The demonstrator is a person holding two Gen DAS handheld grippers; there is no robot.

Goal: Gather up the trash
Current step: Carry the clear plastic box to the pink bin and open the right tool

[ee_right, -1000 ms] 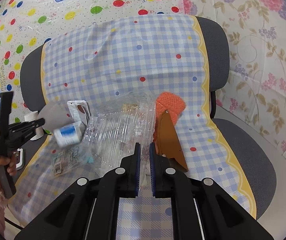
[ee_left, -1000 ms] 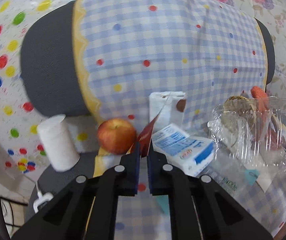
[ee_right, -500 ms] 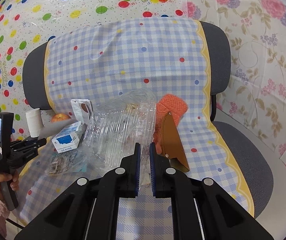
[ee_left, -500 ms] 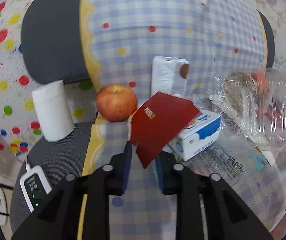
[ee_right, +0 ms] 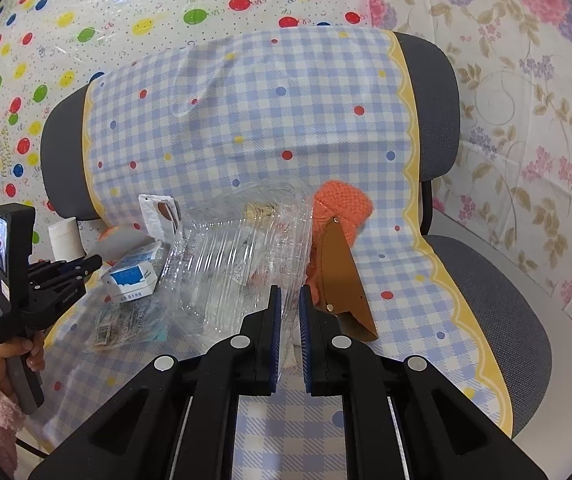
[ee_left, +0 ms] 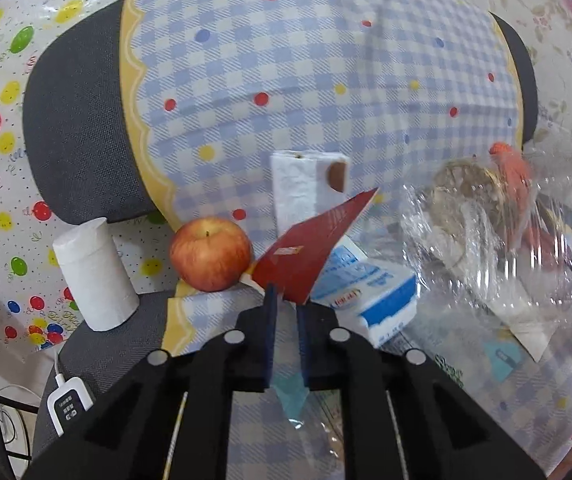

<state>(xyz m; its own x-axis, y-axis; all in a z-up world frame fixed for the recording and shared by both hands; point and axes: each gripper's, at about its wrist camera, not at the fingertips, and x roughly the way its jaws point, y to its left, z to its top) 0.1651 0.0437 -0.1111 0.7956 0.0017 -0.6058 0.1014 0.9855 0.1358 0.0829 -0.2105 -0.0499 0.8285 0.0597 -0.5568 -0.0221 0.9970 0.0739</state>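
My left gripper (ee_left: 284,300) is shut on the corner of a red card wrapper (ee_left: 309,248) and holds it above a blue-and-white carton (ee_left: 365,292) on the checked chair cover. My right gripper (ee_right: 289,300) is shut on the edge of a clear plastic bag (ee_right: 238,264), which also shows in the left wrist view (ee_left: 517,248). The bag holds trash. The left gripper (ee_right: 82,268) is at the far left of the right wrist view; the red wrapper does not show there. A clear printed wrapper (ee_right: 126,320) lies flat near the carton (ee_right: 132,276).
A red apple (ee_left: 210,254), a white paper roll (ee_left: 94,274) and a white packet (ee_left: 305,192) stand by the chair back. An orange knitted item (ee_right: 341,204) and a brown leather sheath (ee_right: 339,276) lie right of the bag. A white remote (ee_left: 68,404) hangs at the seat's left edge.
The left gripper has kept hold of the red wrapper, which swung from edge-on to face-on and tilted up to the right. The right gripper stayed shut on the bag, hardly moving.
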